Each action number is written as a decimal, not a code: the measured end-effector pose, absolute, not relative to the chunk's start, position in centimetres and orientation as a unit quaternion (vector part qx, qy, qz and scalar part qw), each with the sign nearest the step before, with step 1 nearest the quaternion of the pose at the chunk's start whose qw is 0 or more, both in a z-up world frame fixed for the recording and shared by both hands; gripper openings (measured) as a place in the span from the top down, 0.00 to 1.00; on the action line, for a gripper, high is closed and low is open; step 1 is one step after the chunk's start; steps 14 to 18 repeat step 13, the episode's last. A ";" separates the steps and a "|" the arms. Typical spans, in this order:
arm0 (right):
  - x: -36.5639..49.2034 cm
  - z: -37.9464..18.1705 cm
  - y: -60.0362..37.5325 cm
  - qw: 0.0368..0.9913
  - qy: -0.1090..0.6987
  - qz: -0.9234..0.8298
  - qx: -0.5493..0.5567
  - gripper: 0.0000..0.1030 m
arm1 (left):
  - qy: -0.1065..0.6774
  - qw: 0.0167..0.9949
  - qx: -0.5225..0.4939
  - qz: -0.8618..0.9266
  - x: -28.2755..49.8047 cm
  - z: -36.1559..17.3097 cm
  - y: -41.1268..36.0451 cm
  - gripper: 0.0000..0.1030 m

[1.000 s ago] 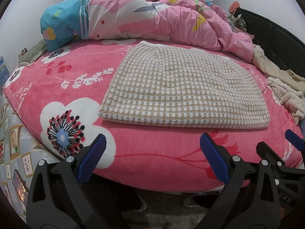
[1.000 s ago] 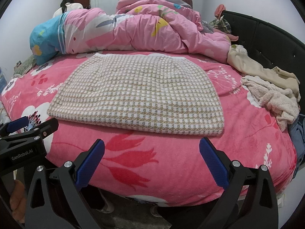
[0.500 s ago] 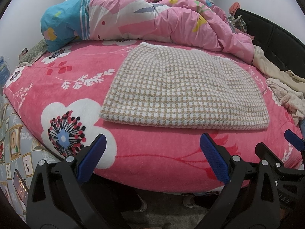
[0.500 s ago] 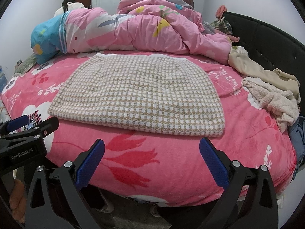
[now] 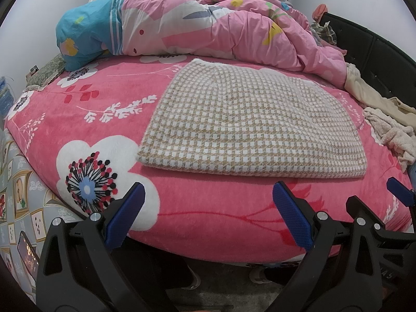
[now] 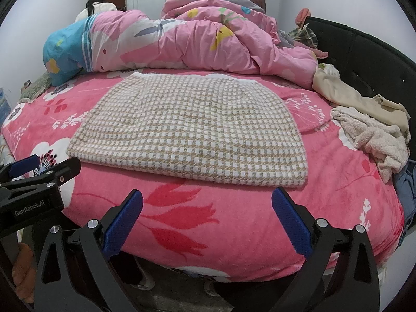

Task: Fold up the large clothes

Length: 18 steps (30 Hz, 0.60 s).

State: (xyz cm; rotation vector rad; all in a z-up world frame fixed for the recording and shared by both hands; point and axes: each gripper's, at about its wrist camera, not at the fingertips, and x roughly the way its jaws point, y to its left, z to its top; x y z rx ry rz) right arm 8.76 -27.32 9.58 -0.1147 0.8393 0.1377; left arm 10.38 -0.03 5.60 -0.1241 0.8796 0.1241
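- The beige-and-white checked knit garment [image 5: 249,127] lies folded flat in a rectangle on the pink floral fleece bedspread [image 5: 109,96], its near edge toward the bed's front rim.
- The left gripper [image 5: 209,215] hangs off the bed's front edge at 6 o'clock from the garment, blue-padded fingers [image 5: 126,215] spread wide, holding nothing.
- The right gripper [image 6: 208,215] sits likewise below the garment's near edge, fingers apart and empty.
- A crumpled pink patterned duvet [image 6: 197,44] is heaped at 12 o'clock beyond the garment.
- A cream fluffy cloth [image 6: 377,140] and a beige garment [image 6: 356,96] lie at 3 o'clock by the black headboard [image 6: 369,52].
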 end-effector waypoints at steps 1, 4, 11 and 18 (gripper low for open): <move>8.8 9.6 -27.3 0.909 0.407 0.067 -0.056 0.06 | 0.425 0.901 -0.060 0.060 10.4 5.6 0.0 0.08; 8.7 9.6 -27.3 0.909 0.407 0.066 -0.056 0.06 | 0.425 0.901 -0.060 0.060 10.3 5.5 -0.1 0.08; 8.7 9.6 -27.2 0.909 0.407 0.066 -0.056 0.06 | 0.425 0.901 -0.061 0.060 10.3 5.6 0.0 0.08; 8.7 9.6 -27.3 0.909 0.407 0.066 -0.056 0.06 | 0.426 0.901 -0.061 0.060 10.4 5.6 0.0 0.08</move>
